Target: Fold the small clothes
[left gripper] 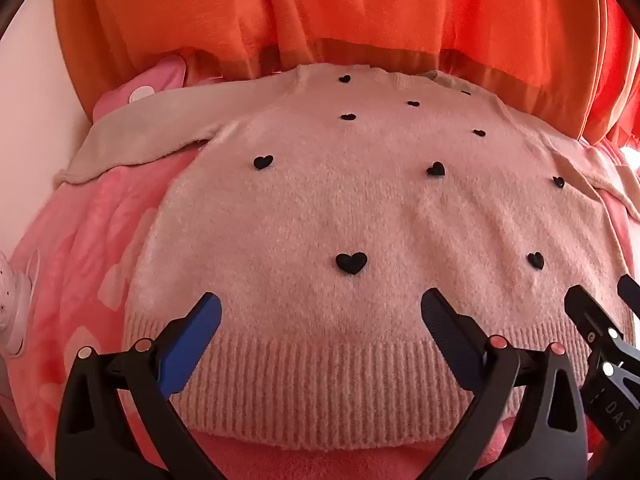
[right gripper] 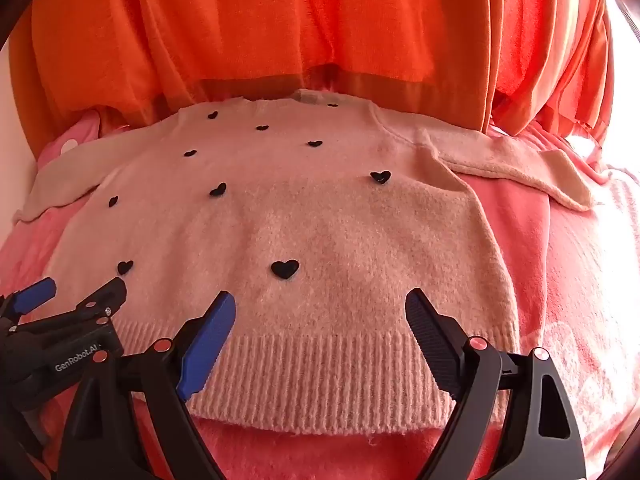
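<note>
A small pale pink fuzzy sweater with black heart patches lies flat, front up, on a pink blanket; it also shows in the right wrist view. Both sleeves are spread out to the sides. Its ribbed hem is nearest me. My left gripper is open and empty, hovering over the hem's left half. My right gripper is open and empty over the hem's right half. The right gripper also shows at the right edge of the left wrist view, and the left gripper at the left edge of the right wrist view.
A pink blanket with pale shapes covers the surface. Orange curtains hang right behind the sweater's collar. A pink spotted item lies at the back left. A white object sits at the far left edge.
</note>
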The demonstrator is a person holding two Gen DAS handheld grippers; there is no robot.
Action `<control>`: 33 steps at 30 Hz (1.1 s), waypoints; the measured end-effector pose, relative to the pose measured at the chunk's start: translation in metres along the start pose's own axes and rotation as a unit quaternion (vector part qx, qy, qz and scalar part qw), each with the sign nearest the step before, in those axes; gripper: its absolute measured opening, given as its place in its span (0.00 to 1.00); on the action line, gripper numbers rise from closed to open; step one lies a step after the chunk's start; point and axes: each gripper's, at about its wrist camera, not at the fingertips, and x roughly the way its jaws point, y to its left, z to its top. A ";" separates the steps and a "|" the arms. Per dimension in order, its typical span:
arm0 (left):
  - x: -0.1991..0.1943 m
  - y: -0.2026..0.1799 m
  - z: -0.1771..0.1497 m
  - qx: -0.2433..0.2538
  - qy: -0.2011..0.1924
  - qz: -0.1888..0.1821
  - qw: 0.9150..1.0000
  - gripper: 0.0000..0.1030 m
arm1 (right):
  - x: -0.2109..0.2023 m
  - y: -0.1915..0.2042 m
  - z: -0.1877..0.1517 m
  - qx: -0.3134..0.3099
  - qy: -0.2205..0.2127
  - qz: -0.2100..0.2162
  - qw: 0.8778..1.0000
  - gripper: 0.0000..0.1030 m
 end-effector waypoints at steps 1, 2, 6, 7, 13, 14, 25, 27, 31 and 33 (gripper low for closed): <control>0.000 0.000 0.000 -0.002 0.002 -0.002 1.000 0.95 | 0.000 -0.001 0.000 0.001 0.000 0.000 1.000 0.82; 0.001 0.001 0.000 -0.004 0.003 -0.002 1.000 0.95 | 0.000 -0.001 0.000 0.002 -0.001 -0.001 1.000 0.82; 0.001 0.003 0.002 -0.008 0.006 -0.007 1.000 0.95 | -0.001 0.005 -0.004 0.006 -0.002 -0.005 1.000 0.82; 0.002 0.005 0.003 -0.008 0.006 -0.008 1.000 0.95 | -0.001 0.005 -0.007 0.005 -0.004 -0.006 1.000 0.82; -0.001 -0.009 0.002 0.008 0.000 -0.001 1.000 0.95 | 0.002 0.008 -0.001 -0.006 0.002 -0.006 1.000 0.82; -0.001 -0.009 0.002 0.008 0.001 -0.002 1.000 0.95 | 0.003 0.008 0.000 -0.006 0.003 -0.005 1.000 0.82; 0.000 -0.013 0.002 0.014 0.000 -0.006 1.000 0.95 | 0.003 0.009 -0.003 -0.006 0.000 -0.006 1.000 0.82; 0.000 -0.014 0.002 0.014 -0.001 -0.006 1.000 0.95 | 0.003 0.008 -0.003 -0.005 0.001 -0.005 1.000 0.82; 0.000 -0.014 0.002 0.014 -0.002 -0.007 1.000 0.95 | 0.004 0.007 -0.004 -0.002 0.002 -0.003 1.000 0.82; 0.000 -0.014 0.001 0.014 -0.003 -0.007 1.000 0.95 | 0.005 0.007 -0.004 -0.002 0.002 -0.003 1.000 0.82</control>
